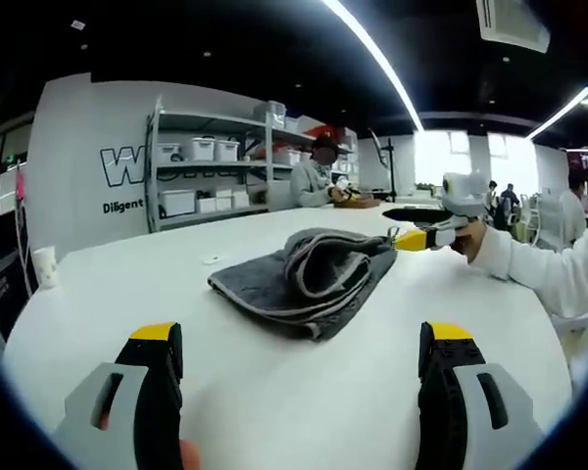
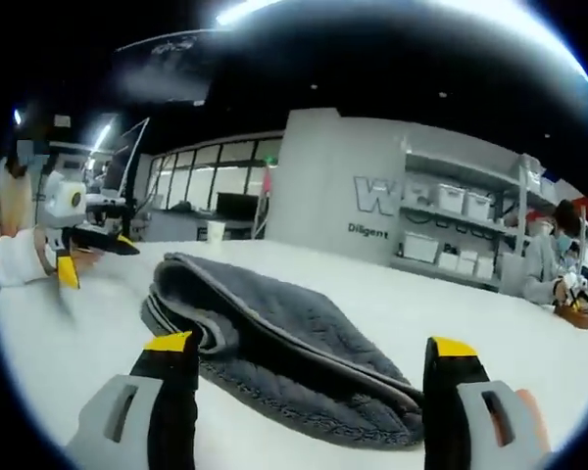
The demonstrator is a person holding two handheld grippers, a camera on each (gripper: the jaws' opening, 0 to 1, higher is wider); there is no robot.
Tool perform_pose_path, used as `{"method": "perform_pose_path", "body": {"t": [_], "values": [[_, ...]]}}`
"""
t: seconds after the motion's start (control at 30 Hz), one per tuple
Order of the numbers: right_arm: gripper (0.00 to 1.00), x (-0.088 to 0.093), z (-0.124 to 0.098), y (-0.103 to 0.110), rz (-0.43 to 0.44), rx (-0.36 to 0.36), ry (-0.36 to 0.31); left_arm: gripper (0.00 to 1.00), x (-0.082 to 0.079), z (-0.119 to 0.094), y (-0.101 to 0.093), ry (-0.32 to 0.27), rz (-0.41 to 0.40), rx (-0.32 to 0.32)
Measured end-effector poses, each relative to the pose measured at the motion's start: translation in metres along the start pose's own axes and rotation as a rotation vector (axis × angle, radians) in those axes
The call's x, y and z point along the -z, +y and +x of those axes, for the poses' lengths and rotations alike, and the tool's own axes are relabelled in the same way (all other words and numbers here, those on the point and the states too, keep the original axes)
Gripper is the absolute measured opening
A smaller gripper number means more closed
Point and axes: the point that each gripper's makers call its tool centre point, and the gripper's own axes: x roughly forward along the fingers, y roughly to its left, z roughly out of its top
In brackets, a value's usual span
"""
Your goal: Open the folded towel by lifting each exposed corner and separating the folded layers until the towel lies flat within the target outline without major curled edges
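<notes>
here, a dark grey towel [image 1: 309, 276] lying folded and bunched near the middle of a white table [image 1: 127, 284], upper layer humped and curled over at the end toward the right gripper, pale trim along its edges. left gripper [image 1: 301, 357] low over the tabletop on the near side of the towel, jaws spread wide and holding nothing, yellow tips clear of the cloth. right gripper seen from the left gripper view [image 1: 412, 239] at the towel's far corner, in a hand [image 1: 470, 241] with a white sleeve [image 1: 549, 274]; tip just beside or touching the cloth, cannot tell which. in the right gripper view, right gripper [image 2: 314, 367] spread apart with the towel [image 2: 274, 343] directly ahead between the jaws; grasp not evident. left gripper [image 2: 73, 257] off to the far side there, well apart from the towel. shelving with white bins [image 1: 211, 171] by the wall, a seated person [image 1: 318, 176] behind it.
</notes>
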Motion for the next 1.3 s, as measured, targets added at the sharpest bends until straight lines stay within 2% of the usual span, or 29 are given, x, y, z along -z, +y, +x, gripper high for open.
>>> {"method": "perform_pose_path", "body": {"t": [0.17,0.3,0.47,0.73,0.83,0.9,1.03,1.17,1.3], "values": [[0.99,0.004,0.003,0.014,-0.012,-0.044,0.025,1.0,0.003,0.001,0.002,0.007,-0.014,-0.002],[0.99,0.005,0.003,0.016,-0.043,-0.045,0.034,1.0,0.002,0.001,0.0,0.003,-0.012,0.004],[0.99,0.012,0.004,0.006,-0.066,0.011,0.069,1.0,0.003,0.001,0.001,0.007,-0.014,0.002],[0.93,0.011,0.005,-0.02,-0.11,0.166,0.052,1.0,0.0,0.001,-0.002,0.0,-0.005,0.009],[0.92,0.011,0.006,-0.033,-0.216,0.257,0.066,1.0,0.0,0.001,-0.002,0.001,-0.005,0.006],[0.9,0.006,0.009,-0.033,-0.254,0.278,0.049,1.0,0.0,0.0,-0.002,-0.001,-0.004,0.006],[0.89,0.005,0.022,-0.026,-0.365,0.303,0.058,1.0,0.0,0.001,-0.003,0.0,0.001,0.007],[0.78,0.001,0.03,-0.022,-0.499,0.327,0.06,1.0,0.002,0.001,-0.001,0.006,-0.008,0.004],[0.76,-0.004,0.041,-0.014,-0.584,0.33,0.046,1.0,0.002,0.002,-0.002,0.006,-0.01,0.008]]}}
